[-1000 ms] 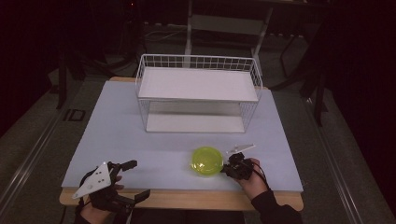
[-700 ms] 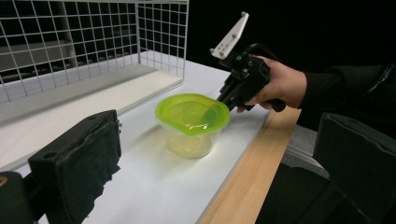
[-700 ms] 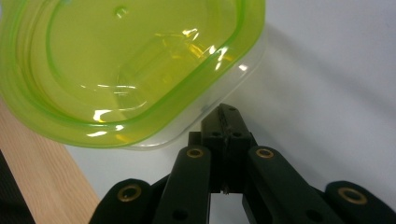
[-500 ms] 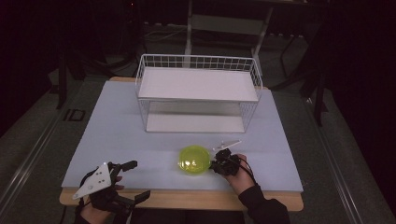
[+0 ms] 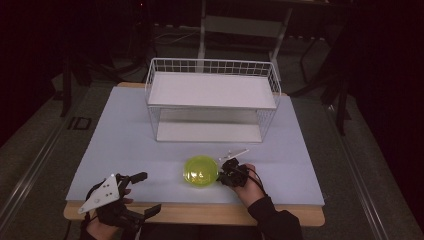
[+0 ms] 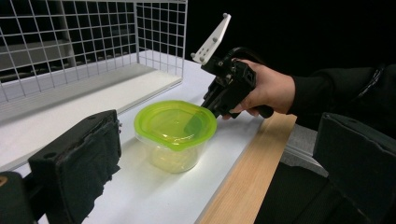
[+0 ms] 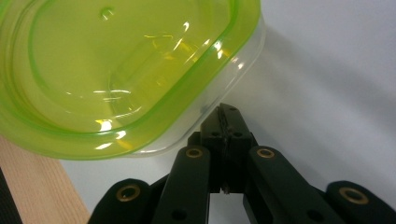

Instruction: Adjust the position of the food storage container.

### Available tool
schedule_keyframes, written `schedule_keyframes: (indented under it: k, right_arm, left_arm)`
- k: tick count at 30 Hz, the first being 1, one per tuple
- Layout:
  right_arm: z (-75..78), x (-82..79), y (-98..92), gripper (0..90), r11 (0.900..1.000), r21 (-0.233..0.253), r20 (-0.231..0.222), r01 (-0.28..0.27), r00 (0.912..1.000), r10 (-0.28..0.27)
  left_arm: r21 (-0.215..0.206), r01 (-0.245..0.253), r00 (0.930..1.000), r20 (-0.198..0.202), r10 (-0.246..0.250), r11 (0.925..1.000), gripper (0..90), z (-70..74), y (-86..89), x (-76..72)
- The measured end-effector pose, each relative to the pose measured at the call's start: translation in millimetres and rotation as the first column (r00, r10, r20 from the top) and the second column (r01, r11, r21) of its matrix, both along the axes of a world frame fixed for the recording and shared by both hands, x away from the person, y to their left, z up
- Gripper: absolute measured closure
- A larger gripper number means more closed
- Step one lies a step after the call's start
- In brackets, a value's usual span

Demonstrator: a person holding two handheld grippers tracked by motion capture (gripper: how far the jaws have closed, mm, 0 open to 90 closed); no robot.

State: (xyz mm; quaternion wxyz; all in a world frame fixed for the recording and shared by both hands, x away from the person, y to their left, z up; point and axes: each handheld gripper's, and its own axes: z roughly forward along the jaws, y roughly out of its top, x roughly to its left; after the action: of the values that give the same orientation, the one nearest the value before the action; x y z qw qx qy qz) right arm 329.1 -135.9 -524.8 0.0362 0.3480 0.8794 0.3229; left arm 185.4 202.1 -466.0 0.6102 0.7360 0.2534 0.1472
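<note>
A clear plastic tub with a lime-green lid (image 5: 200, 171) stands near the table's front edge, in the middle. My right gripper (image 5: 223, 175) is shut with nothing between its jaws. Its tip presses against the tub's right side, just under the lid rim (image 7: 201, 70). The right gripper view shows the closed tip (image 7: 228, 114) touching the clear wall. My left gripper (image 5: 149, 192) is open at the front left corner, well apart from the tub. Between its wide-spread pads (image 6: 74, 172), the left gripper view shows the tub (image 6: 175, 126) and the right gripper (image 6: 212, 100).
A white wire rack (image 5: 212, 90) with two shelves stands at the back middle of the pale table (image 5: 125, 135); its mesh (image 6: 70, 42) is near the tub. The wooden front edge (image 6: 247, 172) runs just in front of the tub.
The tub has slid left along the front of the table, with my shut right gripper moving left against it. My left gripper has stayed where it was.
</note>
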Motion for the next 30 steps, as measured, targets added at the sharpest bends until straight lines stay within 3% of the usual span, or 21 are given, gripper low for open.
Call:
schedule_keyframes:
  k: [5,15,18,20,25,28,30]
  right_arm:
    - [2.9,-2.4,-2.1,88.4,1.000,-0.005,0.006,-0.003,1.0000,0.003]
    - [30.0,-15.9,-25.7,85.3,1.000,-0.006,0.104,0.009,0.9945,-0.008]
    - [39.1,-24.1,-36.2,80.9,1.000,0.001,0.132,0.012,0.9912,-0.012]
    - [43.8,-28.3,-42.3,71.2,1.000,0.017,0.140,0.007,0.9901,-0.009]
    - [56.0,-40.1,-56.7,41.4,0.997,0.076,0.187,0.028,0.9815,-0.042]
    - [63.0,-47.7,-61.4,23.5,0.991,0.137,0.183,0.004,0.9826,-0.029]
    - [67.4,-51.2,-62.5,18.9,0.983,0.184,0.184,0.008,0.9820,-0.043]
  left_arm:
    - [-0.007,0.001,1.0000,0.000,-0.001,1.0000,1.9,0.2,0.4,0.0]
    - [-0.014,0.019,0.9998,-0.006,-0.019,0.9997,1.9,-0.2,-1.3,0.2]
    - [0.006,0.025,0.9996,-0.016,-0.025,0.9997,1.9,1.0,-3.2,0.6]
    - [0.023,0.024,0.9997,-0.003,-0.024,0.9994,1.9,1.8,-5.3,0.3]
    - [0.006,0.045,0.9990,0.003,-0.045,0.9990,1.9,3.2,-9.8,-0.6]
    - [-0.022,0.049,0.9986,-0.019,-0.049,0.9986,1.9,4.4,-11.4,1.2]
    - [-0.030,0.050,0.9982,-0.034,-0.051,0.9983,1.9,7.9,-12.4,3.6]
